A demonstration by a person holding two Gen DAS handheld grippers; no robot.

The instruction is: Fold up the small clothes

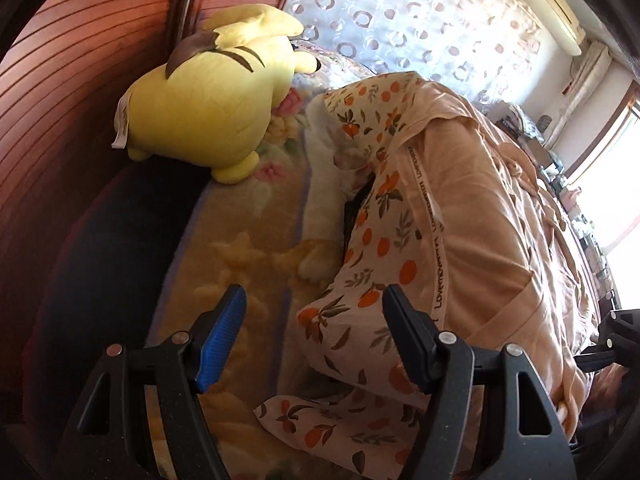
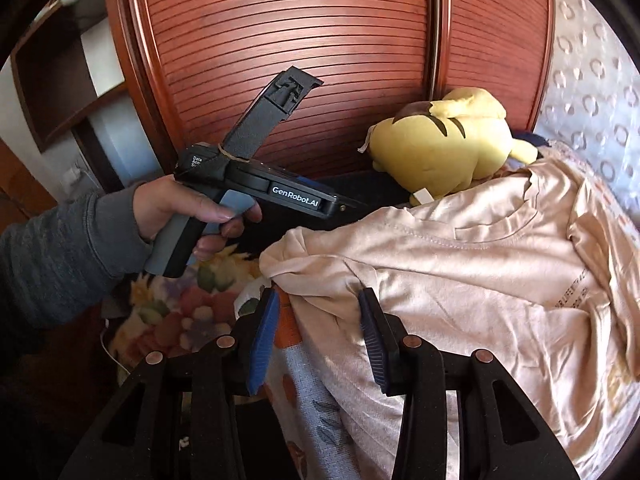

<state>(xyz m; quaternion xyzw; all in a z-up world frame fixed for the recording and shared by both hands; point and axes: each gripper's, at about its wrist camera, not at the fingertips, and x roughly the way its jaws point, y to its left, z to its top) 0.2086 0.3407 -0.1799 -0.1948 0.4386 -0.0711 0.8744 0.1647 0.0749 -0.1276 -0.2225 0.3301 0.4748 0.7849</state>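
Note:
A peach T-shirt [image 2: 460, 280] lies crumpled over orange-print cloth [image 2: 298, 384] on the bed. My right gripper [image 2: 319, 294] is open at the shirt's left edge, with a fold of the shirt between its blue pads [image 2: 262, 344]; I see no squeeze. A person's hand [image 2: 180, 216] in a grey sleeve holds the other gripper's handle, its fingers hidden behind the shirt. In the left wrist view my left gripper [image 1: 314, 292] stands wide open over a corner of orange-print cloth [image 1: 372, 248], beside peach fabric [image 1: 480, 220].
A yellow plush toy [image 1: 208, 104] [image 2: 448, 144] lies against the slatted wooden headboard [image 2: 320, 60]. A floral blanket [image 1: 240, 248] covers the bed's left side. A white furry shape [image 1: 324, 184] sits partly under the print cloth. A patterned curtain [image 1: 420, 20] hangs behind.

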